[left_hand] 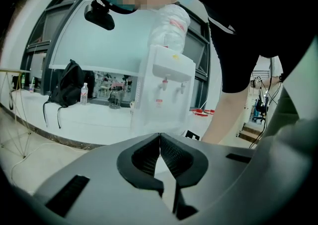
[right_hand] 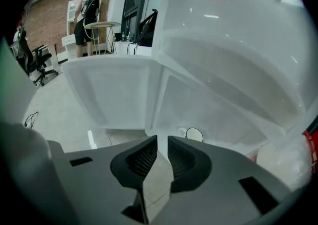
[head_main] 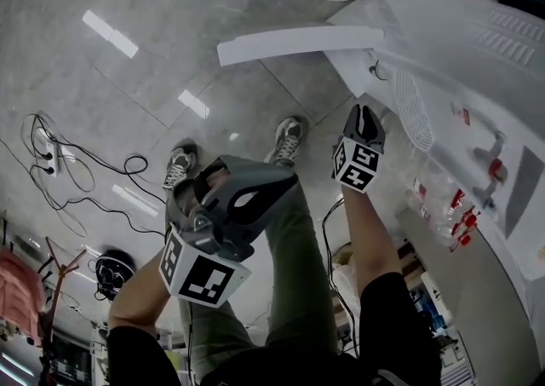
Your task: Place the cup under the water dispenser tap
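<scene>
Tiled floor (head_main: 170, 52) | left tool (left_hand: 160, 135) closed, empty | right tool (right_hand: 162, 139) nearly closed, empty (water dispenser (left_hand: 166, 87) label unreadable)

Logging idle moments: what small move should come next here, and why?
Probably raise the right gripper toward the clear cups, opening its jaws: it and the left gripper are shut and empty, and no cup stands under the water dispenser taps.

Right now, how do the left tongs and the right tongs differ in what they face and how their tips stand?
The left tongs face the water dispenser from far off; the right tongs face a white surface up close. The left tongs' tips meet; the right tongs' tips show a thin slit. Both are grey, shut and hold nothing.
</scene>
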Demonstrator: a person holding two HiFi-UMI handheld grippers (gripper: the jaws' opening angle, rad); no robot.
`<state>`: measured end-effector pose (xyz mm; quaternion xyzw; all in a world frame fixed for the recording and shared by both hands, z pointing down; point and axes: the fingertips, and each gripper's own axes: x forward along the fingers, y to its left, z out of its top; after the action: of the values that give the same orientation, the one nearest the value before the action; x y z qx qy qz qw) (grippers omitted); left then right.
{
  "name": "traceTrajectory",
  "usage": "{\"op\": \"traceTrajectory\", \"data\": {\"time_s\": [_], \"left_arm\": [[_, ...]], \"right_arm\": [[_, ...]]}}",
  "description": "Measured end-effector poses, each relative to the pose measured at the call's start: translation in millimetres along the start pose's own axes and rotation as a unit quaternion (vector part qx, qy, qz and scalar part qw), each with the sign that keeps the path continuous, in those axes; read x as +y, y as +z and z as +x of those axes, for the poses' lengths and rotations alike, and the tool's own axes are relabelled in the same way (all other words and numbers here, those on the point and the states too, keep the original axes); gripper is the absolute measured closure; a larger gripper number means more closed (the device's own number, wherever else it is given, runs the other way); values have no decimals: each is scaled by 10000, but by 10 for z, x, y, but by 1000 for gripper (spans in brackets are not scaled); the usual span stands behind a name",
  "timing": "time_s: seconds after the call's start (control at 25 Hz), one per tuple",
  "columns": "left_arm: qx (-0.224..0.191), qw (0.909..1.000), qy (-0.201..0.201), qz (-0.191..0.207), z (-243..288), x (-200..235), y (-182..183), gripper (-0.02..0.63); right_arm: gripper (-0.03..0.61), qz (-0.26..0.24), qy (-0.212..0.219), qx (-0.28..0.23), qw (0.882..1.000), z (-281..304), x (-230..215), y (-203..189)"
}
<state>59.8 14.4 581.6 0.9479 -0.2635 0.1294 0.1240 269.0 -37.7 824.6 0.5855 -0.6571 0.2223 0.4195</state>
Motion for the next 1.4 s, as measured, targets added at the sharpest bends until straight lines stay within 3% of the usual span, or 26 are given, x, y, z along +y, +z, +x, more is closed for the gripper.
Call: {"op": "traceTrajectory", "data": {"time_s": [0.48,0.52,0.6,0.64,0.96,1.4], "left_arm": [[158,9989,317,-301,387,246,-574,594],[153,9988,346,-324,424,267,-608,594],[137,9985,390,-358,505,292,-667,594],[125,9984,405,-372,547,297,-690,594],[-29,9967,591,-562,679,377,-822,594],[73,9952,717,-662,767,389,-1080,594]], "right_arm": [[531,-1022,-164,507,9933,1010,-321,-257],[523,-1069,-183,531,9927,1086,-348,-264],[429,-1131,-225,601,9915,1231,-405,-294],[424,-1158,-257,636,9909,1298,-440,-308],[411,-1243,-648,912,9859,1695,-742,-342],[410,-1885,-516,1543,9685,2084,-901,-531]]}}
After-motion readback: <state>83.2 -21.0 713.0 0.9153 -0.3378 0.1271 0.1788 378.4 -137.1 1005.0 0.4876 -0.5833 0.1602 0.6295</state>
